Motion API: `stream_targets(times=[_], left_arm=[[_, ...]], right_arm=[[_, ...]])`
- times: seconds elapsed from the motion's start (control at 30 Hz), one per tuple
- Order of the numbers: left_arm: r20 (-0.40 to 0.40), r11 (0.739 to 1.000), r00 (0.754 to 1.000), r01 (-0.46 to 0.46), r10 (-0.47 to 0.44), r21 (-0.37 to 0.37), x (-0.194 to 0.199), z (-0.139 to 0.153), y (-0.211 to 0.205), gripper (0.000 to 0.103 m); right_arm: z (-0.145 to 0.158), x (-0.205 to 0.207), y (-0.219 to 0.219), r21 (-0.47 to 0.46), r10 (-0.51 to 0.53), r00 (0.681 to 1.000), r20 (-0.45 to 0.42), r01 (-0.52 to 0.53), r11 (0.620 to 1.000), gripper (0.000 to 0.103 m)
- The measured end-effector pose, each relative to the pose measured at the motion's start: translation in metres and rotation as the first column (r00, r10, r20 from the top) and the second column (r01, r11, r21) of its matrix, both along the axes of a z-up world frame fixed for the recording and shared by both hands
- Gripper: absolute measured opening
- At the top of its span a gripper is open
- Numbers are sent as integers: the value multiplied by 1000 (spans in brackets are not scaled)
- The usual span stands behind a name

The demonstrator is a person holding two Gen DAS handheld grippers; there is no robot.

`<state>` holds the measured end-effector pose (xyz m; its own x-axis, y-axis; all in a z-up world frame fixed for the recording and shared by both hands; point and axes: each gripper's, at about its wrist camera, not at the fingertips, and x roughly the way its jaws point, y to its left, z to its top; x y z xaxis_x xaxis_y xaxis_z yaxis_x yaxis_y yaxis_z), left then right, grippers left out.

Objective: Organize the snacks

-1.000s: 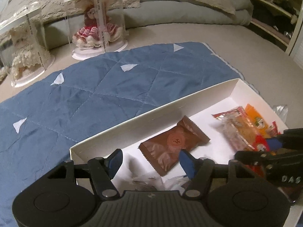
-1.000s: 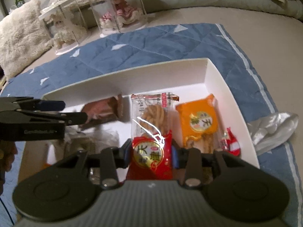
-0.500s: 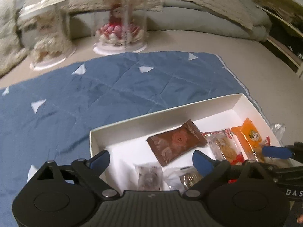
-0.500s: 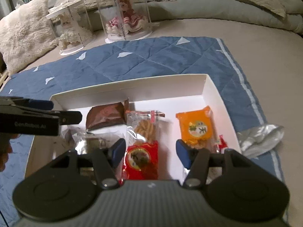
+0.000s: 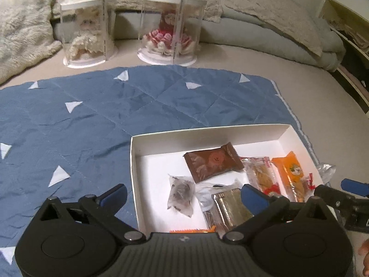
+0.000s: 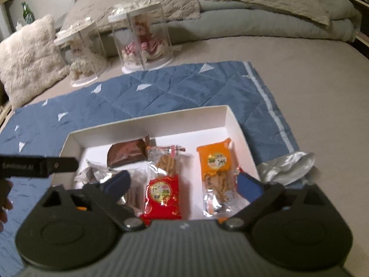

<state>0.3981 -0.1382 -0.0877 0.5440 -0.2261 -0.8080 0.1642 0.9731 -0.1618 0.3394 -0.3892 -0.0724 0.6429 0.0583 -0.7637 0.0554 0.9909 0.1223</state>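
Shallow white cardboard box (image 5: 249,131) lies on a blue quilted mat with white triangles (image 5: 115,115), spread over a beige bed surface. The mat likely serves as a clean work patch.

Left gripper (image 5: 183,195) hangs over the box's near left corner, jaws opening and already wide, nothing between the blue pads. Right gripper (image 6: 182,183) sits over the near middle, jaws also opening, wide; the red-and-clear cracker packet (image 6: 164,184) lies flat on the box floor below the gap, pads clear of it. It reads as set down, not held.

Inside, seen from the left wrist: brown foil packet (image 5: 213,161) at 12 o'clock from centre, small clear wrapped sweet (image 5: 181,194) at 8, gold foil bar (image 5: 230,207) at 6, orange packet (image 5: 289,173) at 3 by the right wall. Packets lie roughly side by side, long edges parallel, probably to fill rows.

A crumpled silver wrapper (image 6: 286,167) sits outside the box, at 3 o'clock, on the mat edge.
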Motion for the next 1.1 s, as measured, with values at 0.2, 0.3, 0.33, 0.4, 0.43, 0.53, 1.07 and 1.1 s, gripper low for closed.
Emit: stream_targets(times=[0.2,0.3,0.33,0.4,0.43,0.53,1.07,1.1], left_arm=[[41,1000,999,-7,9,-30,-30,29,-2,103],[58,999,998,-9,11,-32,-48,43,-4,103],[67,999,998,-19,21,-32,-55,49,-3,103],[75,999,996,-36,39,-37,-67,61,-3,103],[81,998,996,-41,44,-42,-73,68,-2,103],[121,998,991,-44,48,-35,-94,87,-3,103],[301,997,952,25,-45,69,-220,124,-11,103],[304,996,951,29,-52,82,-226,124,-11,103]], right_arm=[[20,-20,-12,-2,-17,999,36,17,1000,102],[35,-35,-19,2,-27,997,74,27,1000,102],[39,-40,-20,2,-28,996,83,27,1000,102],[49,-51,-23,-6,-35,994,106,36,999,102],[53,-57,-25,-8,-41,992,116,43,999,102],[64,-72,-30,-10,-45,989,138,47,999,102],[106,-178,-20,-52,28,967,252,-15,999,102],[108,-186,-17,-53,34,964,262,-20,998,102]])
